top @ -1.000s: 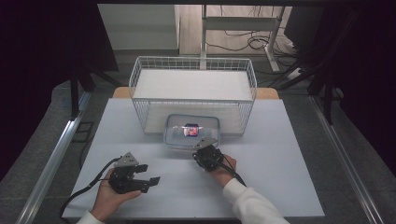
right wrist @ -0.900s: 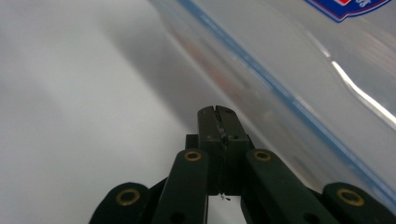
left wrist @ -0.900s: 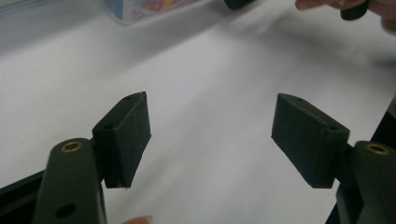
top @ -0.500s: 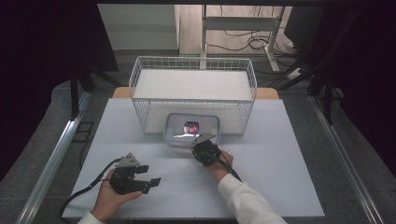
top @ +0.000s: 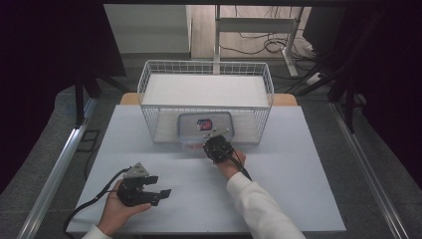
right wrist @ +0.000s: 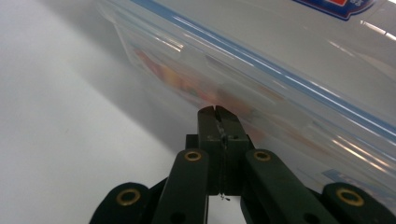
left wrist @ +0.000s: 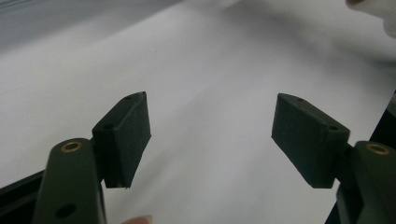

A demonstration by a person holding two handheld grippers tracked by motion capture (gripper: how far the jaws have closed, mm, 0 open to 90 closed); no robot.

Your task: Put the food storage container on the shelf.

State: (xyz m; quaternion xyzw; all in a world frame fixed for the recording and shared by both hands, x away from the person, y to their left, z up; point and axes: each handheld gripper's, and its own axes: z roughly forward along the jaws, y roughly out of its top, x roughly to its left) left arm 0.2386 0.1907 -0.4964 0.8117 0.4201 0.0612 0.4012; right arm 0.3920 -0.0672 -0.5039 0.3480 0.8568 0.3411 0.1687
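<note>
Two grippers differ: right gripper, fingers pressed together and empty, sits just before the plastic box, whose long side runs crosswise; left gripper, fingers apart, lies well away.

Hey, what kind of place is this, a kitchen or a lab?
Likely a lab or recording workspace: a white table set between metal rails, cables on the floor behind, dark screens around. No kitchen fittings.

The clear container runs off the frame (contents blurred), its label cropped
</note>
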